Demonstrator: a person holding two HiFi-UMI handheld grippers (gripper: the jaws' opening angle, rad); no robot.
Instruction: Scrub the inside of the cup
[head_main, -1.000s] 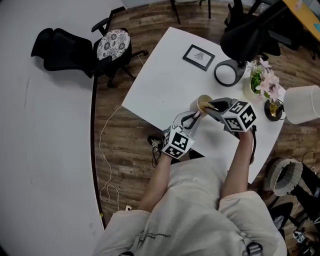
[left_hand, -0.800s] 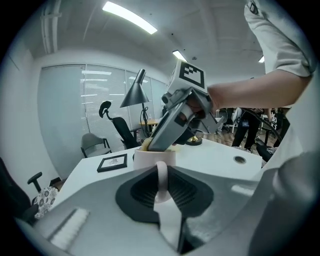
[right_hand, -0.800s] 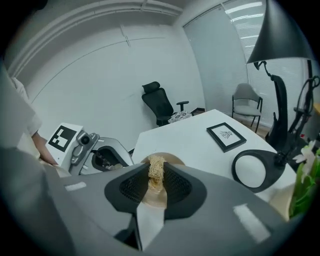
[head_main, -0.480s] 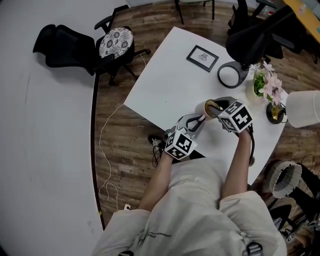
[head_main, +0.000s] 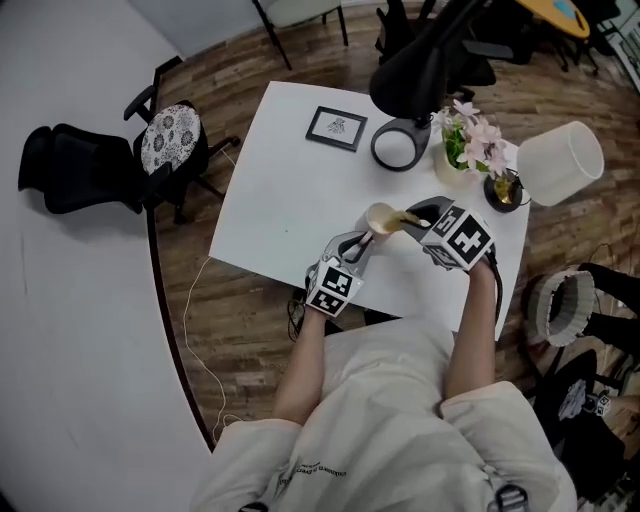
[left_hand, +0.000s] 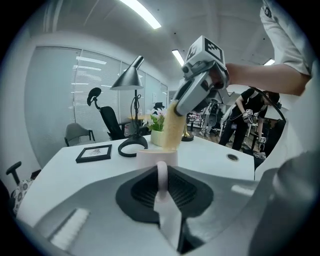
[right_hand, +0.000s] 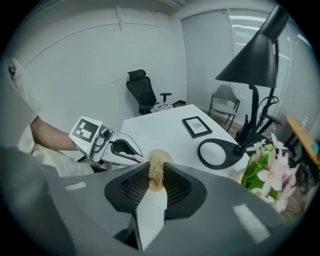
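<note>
The left gripper (head_main: 362, 243) clamped the cup (head_main: 379, 216) by its handle over the table (head_main: 285, 200). The right gripper (head_main: 416, 219) pinched a scrubber (right_hand: 156, 172) dipped inside. Scrubbing seemed under way, not finished.

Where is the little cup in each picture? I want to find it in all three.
Head view: the pale cream ceramic cup is near the middle, slightly right.
Left gripper view: the cup is in the centre, its handle pinched in the jaws.
Right gripper view: only its rim peeks out behind the tan fibre scrubber.
Shared landmark: the black-framed picture.
</note>
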